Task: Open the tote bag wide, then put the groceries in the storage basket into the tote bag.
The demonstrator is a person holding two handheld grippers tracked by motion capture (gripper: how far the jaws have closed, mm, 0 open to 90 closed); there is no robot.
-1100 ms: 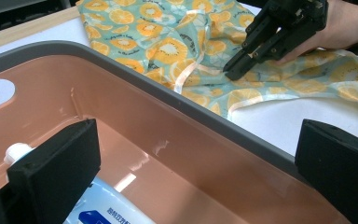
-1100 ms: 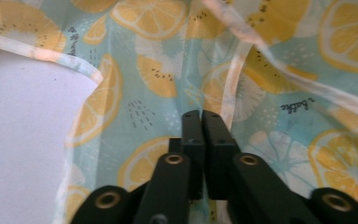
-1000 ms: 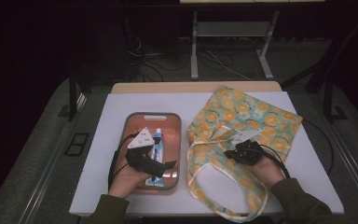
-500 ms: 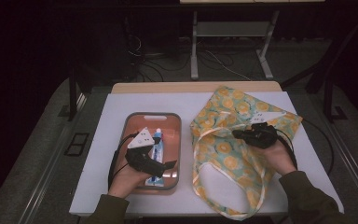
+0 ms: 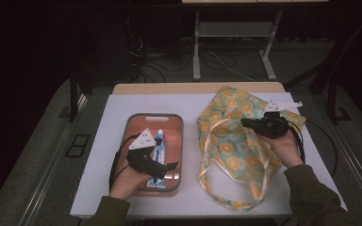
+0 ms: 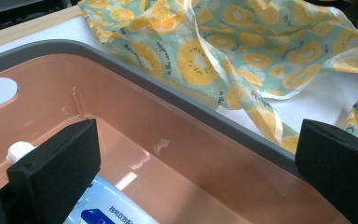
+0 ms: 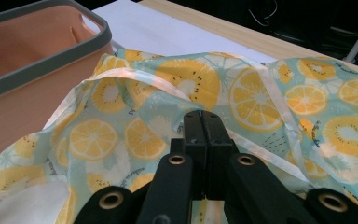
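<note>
A cloth bag (image 5: 231,146) printed with yellow citrus slices lies on the right half of the white table. My right gripper (image 5: 244,123) is shut on a fold of it near the opening, and the cloth rises toward the jaws. In the right gripper view the jaws (image 7: 202,117) press together at the bag's (image 7: 135,135) pale hem. My left gripper (image 5: 166,168) hovers open over the pink tray (image 5: 176,141). A blue and white tube (image 5: 159,141) lies in that tray. In the left gripper view the jaws (image 6: 198,177) stand wide apart above the tube (image 6: 107,210).
The tray's grey rim (image 6: 168,107) runs close beside the bag (image 6: 242,51). The bag's long handles (image 5: 217,188) trail toward the table's (image 5: 113,141) front edge. A wooden strip (image 5: 193,88) borders the far side, with table legs and cables on the floor beyond.
My right gripper has risen and moved away from the person, drawing the bag's cloth up with it. The handles have shifted. The left gripper has stayed over the tray.
</note>
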